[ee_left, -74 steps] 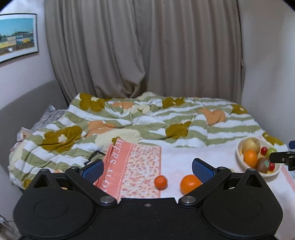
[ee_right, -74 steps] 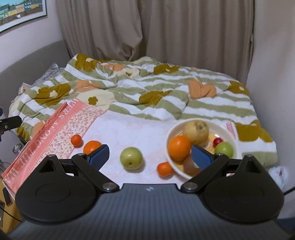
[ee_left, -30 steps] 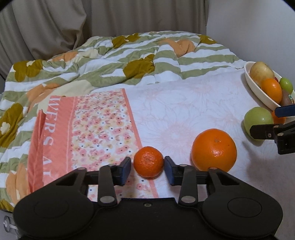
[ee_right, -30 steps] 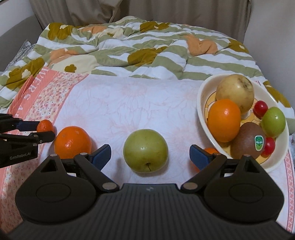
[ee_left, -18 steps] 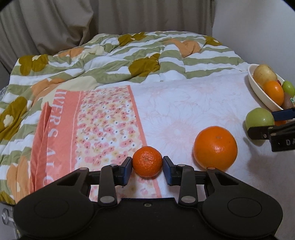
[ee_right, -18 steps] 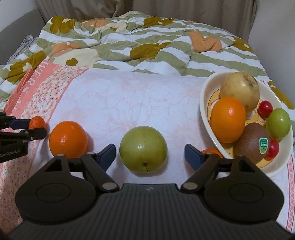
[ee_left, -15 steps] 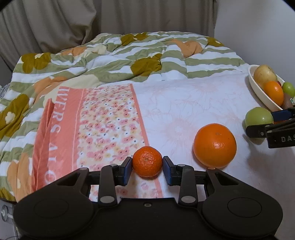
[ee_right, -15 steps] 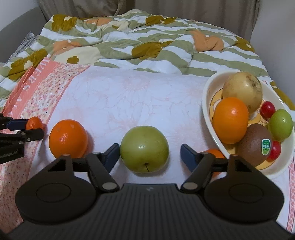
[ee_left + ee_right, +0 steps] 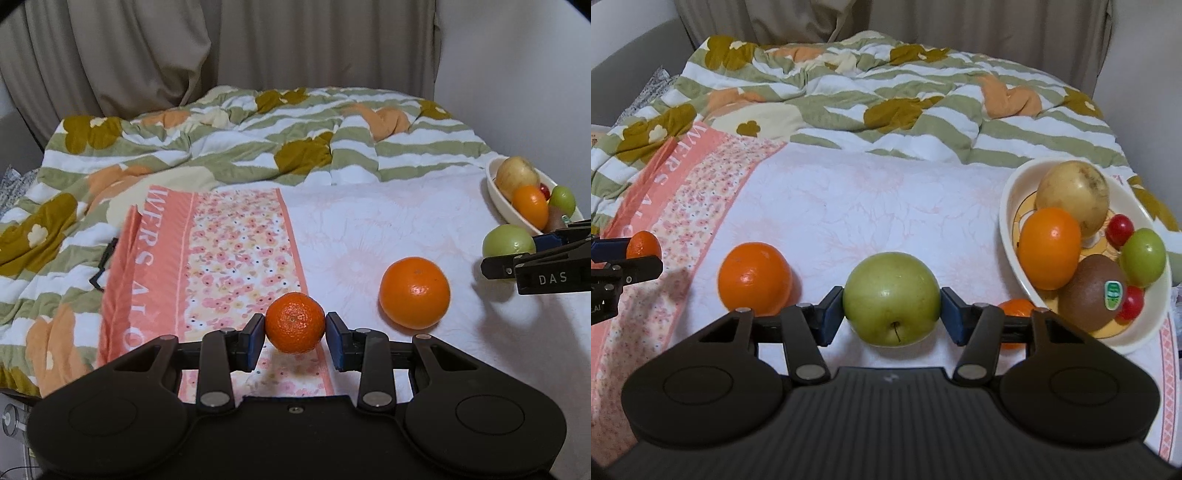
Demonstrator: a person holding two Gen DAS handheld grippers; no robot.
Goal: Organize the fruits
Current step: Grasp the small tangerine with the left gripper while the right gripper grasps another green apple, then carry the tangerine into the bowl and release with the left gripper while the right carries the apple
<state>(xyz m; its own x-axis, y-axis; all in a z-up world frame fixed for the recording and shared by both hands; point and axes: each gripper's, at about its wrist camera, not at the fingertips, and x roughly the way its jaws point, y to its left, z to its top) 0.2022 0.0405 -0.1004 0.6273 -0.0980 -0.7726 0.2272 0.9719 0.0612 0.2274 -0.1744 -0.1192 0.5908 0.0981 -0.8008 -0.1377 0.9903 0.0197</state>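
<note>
While left tool (image 9: 295,334) pinches mandarin (image 9: 294,322), right tool (image 9: 892,316) clamps green apple (image 9: 892,298), second mandarin (image 9: 1015,308) half hidden.

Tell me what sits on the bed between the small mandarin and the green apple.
One large orange lies between the small mandarin and the green apple, touching neither; the right wrist view shows it best.
</note>
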